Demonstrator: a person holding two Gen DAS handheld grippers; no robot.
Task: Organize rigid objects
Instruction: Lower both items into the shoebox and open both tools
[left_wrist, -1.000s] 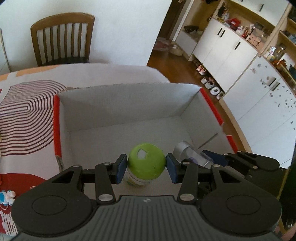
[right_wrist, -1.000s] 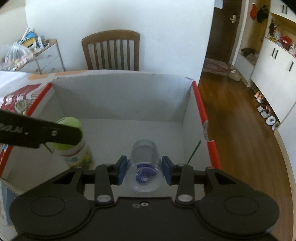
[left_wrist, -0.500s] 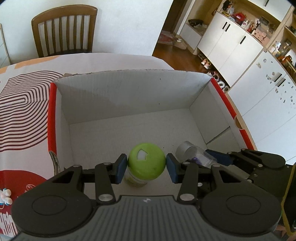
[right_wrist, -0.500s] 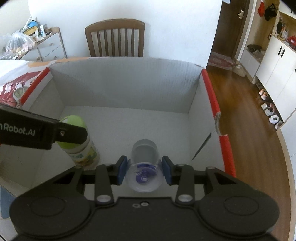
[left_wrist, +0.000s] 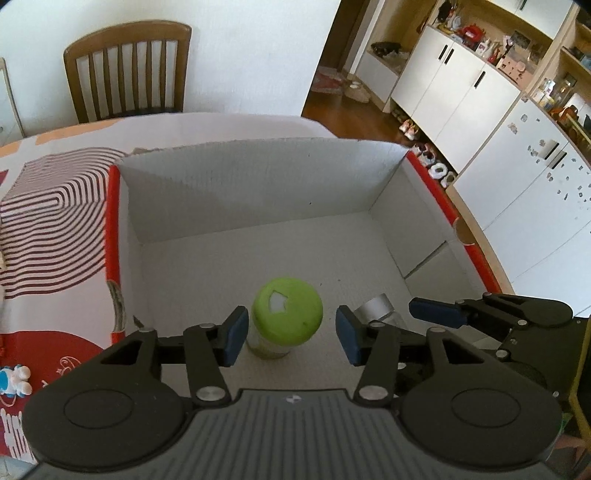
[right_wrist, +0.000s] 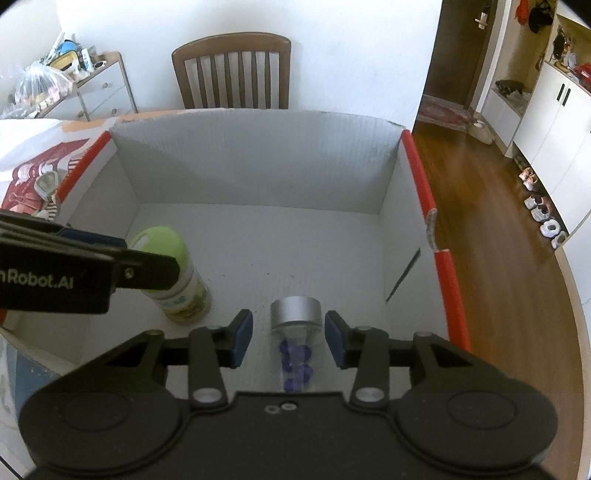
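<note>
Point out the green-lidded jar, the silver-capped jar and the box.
green-lidded jar (left_wrist: 287, 317), left wrist view, on the top of its green lid.
silver-capped jar (right_wrist: 295, 312), right wrist view, on the side of its silver cap.
box (right_wrist: 255, 166), right wrist view, on the inside of its far wall.

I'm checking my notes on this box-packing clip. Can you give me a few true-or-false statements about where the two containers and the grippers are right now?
1. The green-lidded jar stands upright on the floor of the cardboard box. True.
2. The left gripper is clamped on the jar. False: its pads stand clear of the lid on both sides.
3. The silver-capped vial holds purple pieces. True.
4. The vial lies outside the box on the tablecloth. False: it is inside the box, between the open pads of the right gripper.
5. A wooden chair stands behind the box. True.
</note>
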